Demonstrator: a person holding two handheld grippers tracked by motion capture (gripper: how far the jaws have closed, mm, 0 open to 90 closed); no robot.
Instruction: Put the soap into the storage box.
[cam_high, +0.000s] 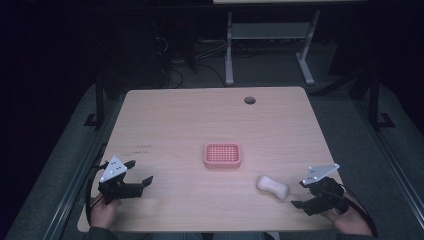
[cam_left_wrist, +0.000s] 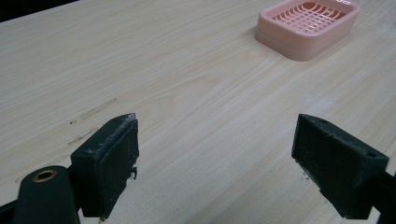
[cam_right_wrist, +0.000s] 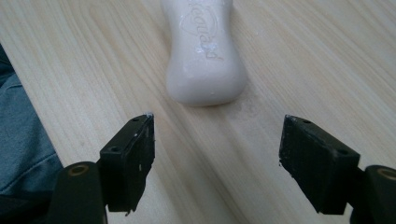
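High view: wooden table, pink slatted soap dish near centre, empty. White soap bar lies flat to its right, toward the near edge, apart from the dish. Right gripper just short of the bar, jaws wide. Left gripper near the left corner, jaws wide, nothing between. Embossed lettering on the bar, not quite legible.

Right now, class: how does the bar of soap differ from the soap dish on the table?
The soap is white, solid and waisted; the dish is pink, rectangular, with a grid insert. The soap lies before the open right gripper; the dish sits at mid-table, farther from the left gripper. Both rest on the table, ungripped.
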